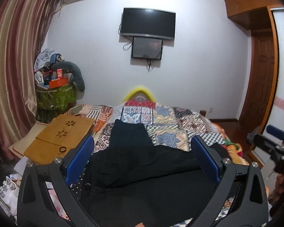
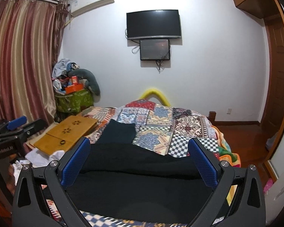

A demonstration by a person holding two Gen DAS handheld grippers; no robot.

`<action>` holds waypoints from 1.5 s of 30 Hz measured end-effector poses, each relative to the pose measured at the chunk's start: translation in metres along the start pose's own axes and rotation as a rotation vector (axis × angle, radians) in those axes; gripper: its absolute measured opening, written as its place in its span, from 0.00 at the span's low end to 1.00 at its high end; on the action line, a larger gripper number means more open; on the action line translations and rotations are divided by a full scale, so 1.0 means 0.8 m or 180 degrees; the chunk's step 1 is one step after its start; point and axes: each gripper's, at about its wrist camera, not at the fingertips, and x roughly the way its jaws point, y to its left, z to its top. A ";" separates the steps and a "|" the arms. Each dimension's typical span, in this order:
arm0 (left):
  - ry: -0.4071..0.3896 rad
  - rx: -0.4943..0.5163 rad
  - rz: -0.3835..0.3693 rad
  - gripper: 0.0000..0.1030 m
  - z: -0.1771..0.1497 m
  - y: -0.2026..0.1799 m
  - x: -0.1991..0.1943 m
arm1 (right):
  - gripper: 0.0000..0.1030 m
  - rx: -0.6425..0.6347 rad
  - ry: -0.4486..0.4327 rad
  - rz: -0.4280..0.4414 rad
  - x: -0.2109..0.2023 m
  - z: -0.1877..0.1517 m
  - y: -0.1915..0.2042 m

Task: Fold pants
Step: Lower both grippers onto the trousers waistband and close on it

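Note:
Black pants [image 1: 142, 174] lie on the patchwork bedspread [image 1: 166, 121], waist end near me, legs stretching away toward the foot of the bed. In the right wrist view the pants [image 2: 134, 172] fill the space between the fingers. My left gripper [image 1: 143, 141] is open, its blue pads wide apart above the pants. My right gripper [image 2: 139, 143] is open too, above the pants. Neither holds cloth. The right gripper also shows at the right edge of the left wrist view [image 1: 274, 143].
A bamboo lap desk [image 1: 60, 138] rests on the bed's left side. A cluttered green bin [image 1: 55, 96] stands by the striped curtain [image 1: 13, 66]. A TV [image 1: 147, 22] hangs on the far wall. A wooden wardrobe [image 1: 261, 56] and floor are at the right.

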 end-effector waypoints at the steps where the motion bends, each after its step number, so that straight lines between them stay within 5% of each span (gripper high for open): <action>1: 0.0061 0.0001 0.0001 1.00 0.002 0.004 0.013 | 0.99 -0.0004 0.0031 -0.0013 0.007 0.000 -0.005; 10: 0.0630 0.0188 0.0321 1.00 -0.003 0.057 0.150 | 0.99 -0.0170 0.0341 -0.0121 0.088 -0.005 -0.052; 21: 0.1593 0.0009 0.0395 0.98 -0.070 0.157 0.325 | 0.97 -0.0276 0.1245 0.0160 0.233 -0.047 -0.105; 31: 0.2310 -0.0143 0.0356 0.75 -0.129 0.208 0.437 | 0.97 -0.0332 0.1946 0.0498 0.355 -0.078 -0.120; 40: 0.2596 -0.0366 0.0354 0.69 -0.157 0.217 0.491 | 0.92 -0.0564 0.2267 0.0754 0.407 -0.098 -0.100; 45: 0.2496 -0.0272 0.0499 0.52 -0.155 0.207 0.483 | 0.67 -0.0363 0.2456 0.1061 0.421 -0.100 -0.103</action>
